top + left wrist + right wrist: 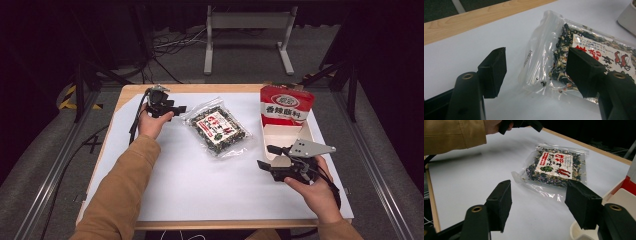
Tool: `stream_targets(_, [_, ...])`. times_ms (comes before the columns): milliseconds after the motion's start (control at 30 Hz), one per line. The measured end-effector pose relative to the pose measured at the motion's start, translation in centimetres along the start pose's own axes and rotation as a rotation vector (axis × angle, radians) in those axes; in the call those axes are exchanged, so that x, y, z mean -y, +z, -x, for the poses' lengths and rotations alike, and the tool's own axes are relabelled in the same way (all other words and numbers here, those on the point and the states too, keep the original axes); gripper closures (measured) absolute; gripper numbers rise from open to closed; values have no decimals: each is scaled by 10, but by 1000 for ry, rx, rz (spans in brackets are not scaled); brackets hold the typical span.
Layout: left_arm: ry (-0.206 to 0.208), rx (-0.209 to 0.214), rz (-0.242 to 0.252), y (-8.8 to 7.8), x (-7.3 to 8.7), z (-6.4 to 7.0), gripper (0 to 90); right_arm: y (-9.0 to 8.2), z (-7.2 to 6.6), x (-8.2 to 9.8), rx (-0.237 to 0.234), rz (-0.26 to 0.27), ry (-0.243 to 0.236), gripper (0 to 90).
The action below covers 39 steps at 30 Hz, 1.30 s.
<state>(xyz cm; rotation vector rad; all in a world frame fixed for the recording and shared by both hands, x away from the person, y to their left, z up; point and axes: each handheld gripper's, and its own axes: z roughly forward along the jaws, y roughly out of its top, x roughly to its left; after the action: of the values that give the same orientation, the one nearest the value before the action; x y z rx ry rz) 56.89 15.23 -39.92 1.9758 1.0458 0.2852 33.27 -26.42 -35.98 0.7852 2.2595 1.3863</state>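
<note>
On the white-covered worktop (190, 190), an open red-and-white carton (285, 120) stands at right of the high view, a clear snack packet (217, 127) lying flat at centre. The left tool (176, 109), jaws spread and empty, nears its upper-left edge; best pinch the clear margin squarely. The right tool (265, 156) waits spread beside the carton.

Clear plastic packet (218, 127) of dark dried flakes, white label with red print on top. Sealed, lying flat on white sheet (200, 185), turned askew to table edges. Empty transparent margin (539, 57) along one side, crinkled. Just left of red-and-white carton (285, 107).
</note>
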Motion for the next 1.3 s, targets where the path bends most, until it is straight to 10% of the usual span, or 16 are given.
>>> stream_targets(1300, [-144,74,-45,41,24,-22,502,7,-6,5,-14,-14,-21,369])
